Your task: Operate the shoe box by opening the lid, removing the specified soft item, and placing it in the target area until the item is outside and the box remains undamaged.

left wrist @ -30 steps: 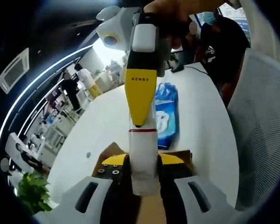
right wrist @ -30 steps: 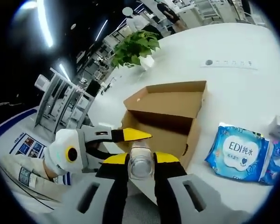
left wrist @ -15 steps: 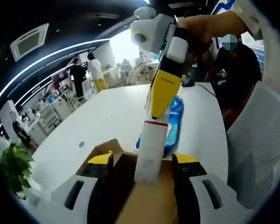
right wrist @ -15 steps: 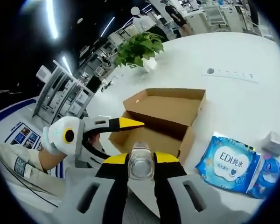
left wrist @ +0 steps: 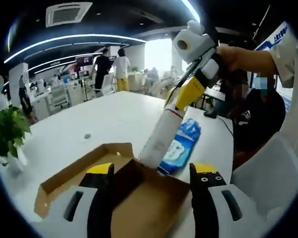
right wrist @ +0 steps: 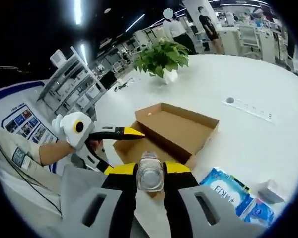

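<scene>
Your right gripper is pinching a clear, cylindrical plastic bottle near its top, so its rounded end sits between the yellow-tipped jaws in the right gripper view. From the left gripper view the same bottle hangs down from that gripper, its lower end just above the far edge of the open brown cardboard shoe box. The bottle looks hard rather than soft, so check that it is the item you were asked for.

Your left gripper has its jaws spread wide and holds nothing; the box interior lies between and just ahead of them. In the right gripper view it reaches in from the left, its yellow tip by the box's near corner.

The main risks, as I judge them:
- The bottle is held at one end only. A quick swing could make it pivot or slip out.
- Its lower end is close to the cardboard wall. Dragging it sideways could catch and crease the wall.
- The blue-and-white soft wipes pack lies on the white table just right of your right jaws. Set the bottle down apart from it, or it may roll.
</scene>
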Motion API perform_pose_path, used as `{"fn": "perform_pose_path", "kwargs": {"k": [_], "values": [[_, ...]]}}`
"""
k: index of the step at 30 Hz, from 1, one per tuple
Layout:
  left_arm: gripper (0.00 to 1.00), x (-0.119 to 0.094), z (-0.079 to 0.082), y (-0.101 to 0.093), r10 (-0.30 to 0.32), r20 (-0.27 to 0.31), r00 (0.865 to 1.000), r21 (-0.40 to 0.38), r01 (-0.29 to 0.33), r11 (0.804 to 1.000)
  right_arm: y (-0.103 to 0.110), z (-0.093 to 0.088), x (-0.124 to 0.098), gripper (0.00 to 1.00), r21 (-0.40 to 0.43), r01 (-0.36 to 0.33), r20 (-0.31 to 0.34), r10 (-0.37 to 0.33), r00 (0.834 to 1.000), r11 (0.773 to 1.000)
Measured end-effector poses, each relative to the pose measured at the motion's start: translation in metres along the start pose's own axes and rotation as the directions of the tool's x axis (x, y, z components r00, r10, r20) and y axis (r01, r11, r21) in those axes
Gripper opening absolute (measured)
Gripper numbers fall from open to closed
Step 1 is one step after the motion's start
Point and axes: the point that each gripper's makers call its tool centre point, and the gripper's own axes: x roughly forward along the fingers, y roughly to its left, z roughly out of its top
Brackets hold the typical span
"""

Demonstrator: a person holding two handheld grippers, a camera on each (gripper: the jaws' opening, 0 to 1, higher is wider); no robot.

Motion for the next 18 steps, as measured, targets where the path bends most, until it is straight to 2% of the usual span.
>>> {"fn": "perform_pose_path", "kwargs": {"k": [1,4,6,7,9,11,13,14,16,18], "values": [[0.63,-0.002,0.0,0.003,0.015,0.001,1.0,-0.011,-0.015,1.0,-0.004,0.0,-0.003,0.17,-0.038,0.01,-0.015,-0.011,1.0,0.999],[0.65,-0.011,0.003,0.009,0.06,0.022,0.998,-0.034,-0.059,0.998,-0.012,0.003,-0.008,0.17,-0.085,0.023,-0.036,-0.027,0.999,0.996],[0.66,-0.017,0.003,0.015,0.096,0.028,0.995,-0.049,-0.094,0.994,-0.02,0.003,-0.012,0.17,-0.159,0.039,-0.063,-0.05,0.997,0.987],[0.67,-0.019,0.003,0.017,0.105,0.033,0.994,-0.056,-0.103,0.993,-0.023,0.004,-0.015,0.17,-0.219,0.037,-0.079,-0.056,0.995,0.975],[0.67,-0.025,0.002,0.02,0.128,0.039,0.991,-0.074,-0.125,0.989,-0.022,0.005,-0.016,0.17,-0.217,0.02,-0.081,-0.038,0.996,0.976],[0.67,-0.031,0.0,0.023,0.151,0.046,0.987,-0.084,-0.147,0.986,-0.027,0.006,-0.02,0.17,-0.274,0.002,-0.103,-0.031,0.994,0.962],[0.66,-0.036,-0.002,0.03,0.193,0.05,0.98,-0.069,-0.189,0.98,-0.033,0.005,-0.022,0.17,-0.304,0.01,-0.12,-0.049,0.992,0.953],[0.66,-0.039,-0.006,0.031,0.199,0.04,0.979,-0.068,-0.196,0.978,-0.036,0.005,-0.023,0.17,-0.342,0.009,-0.132,-0.058,0.99,0.94],[0.66,-0.044,-0.01,0.034,0.209,0.038,0.977,-0.084,-0.205,0.975,-0.041,0.004,-0.025,0.17,-0.371,0.004,-0.151,-0.065,0.986,0.928],[0.67,-0.049,-0.011,0.036,0.221,0.043,0.974,-0.1,-0.216,0.971,-0.046,0.003,-0.025,0.17,-0.377,0.011,-0.168,-0.08,0.983,0.926]]}}
